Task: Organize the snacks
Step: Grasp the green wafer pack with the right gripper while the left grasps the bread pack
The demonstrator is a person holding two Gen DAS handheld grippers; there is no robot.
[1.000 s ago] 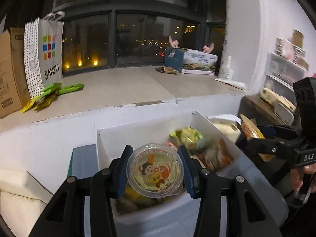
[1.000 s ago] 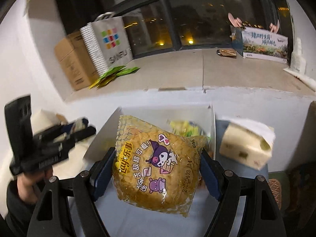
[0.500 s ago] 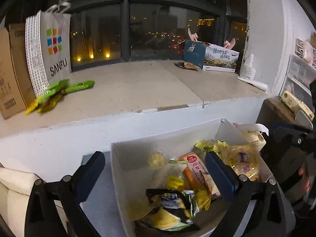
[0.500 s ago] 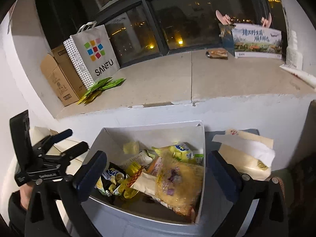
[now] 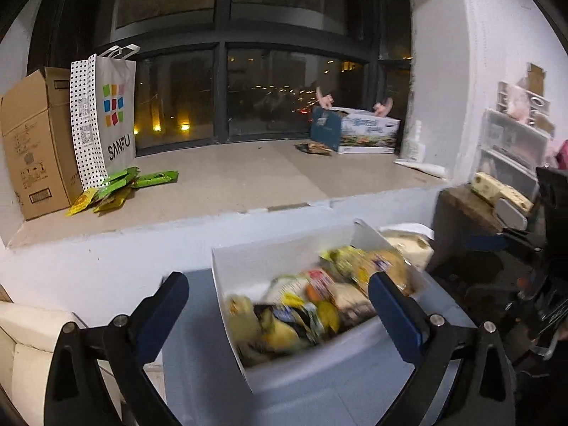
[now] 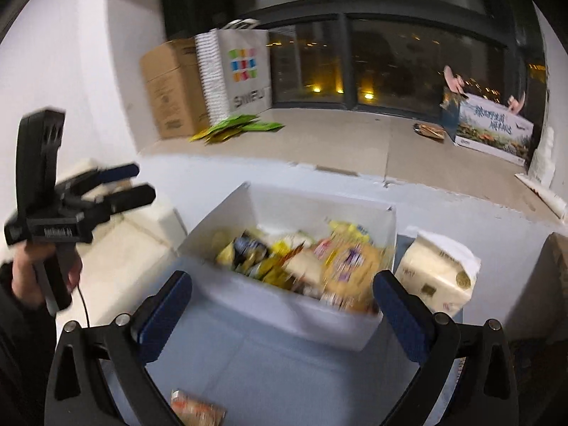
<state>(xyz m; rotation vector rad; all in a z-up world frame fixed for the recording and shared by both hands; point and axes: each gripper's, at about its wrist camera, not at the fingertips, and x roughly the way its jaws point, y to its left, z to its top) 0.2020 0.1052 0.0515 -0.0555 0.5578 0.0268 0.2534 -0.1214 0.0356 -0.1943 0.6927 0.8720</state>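
Note:
A white open box (image 5: 280,259) (image 6: 284,305) holds several snack packets, blurred by motion; a yellow chip bag (image 6: 349,269) lies at its right side. My left gripper (image 5: 280,316) hangs open above the box's near edge, with nothing between its fingers. My right gripper (image 6: 284,310) is open too, over the box's front wall, and holds nothing. One orange snack packet (image 6: 197,408) lies on the grey surface in front of the box. The left gripper (image 6: 117,186) also shows at the left of the right wrist view, in a hand.
A tissue pack (image 6: 438,277) stands right of the box. On the windowsill are a cardboard box (image 5: 35,142), a SANFU paper bag (image 5: 106,117), green packets (image 5: 120,188) and a printed carton (image 5: 358,131). Shelves with drawers (image 5: 511,149) stand at the right.
A second ago my left gripper held a round cup and my right held the yellow chip bag. Both opened, the snacks now lie in the box, and both grippers have pulled back.

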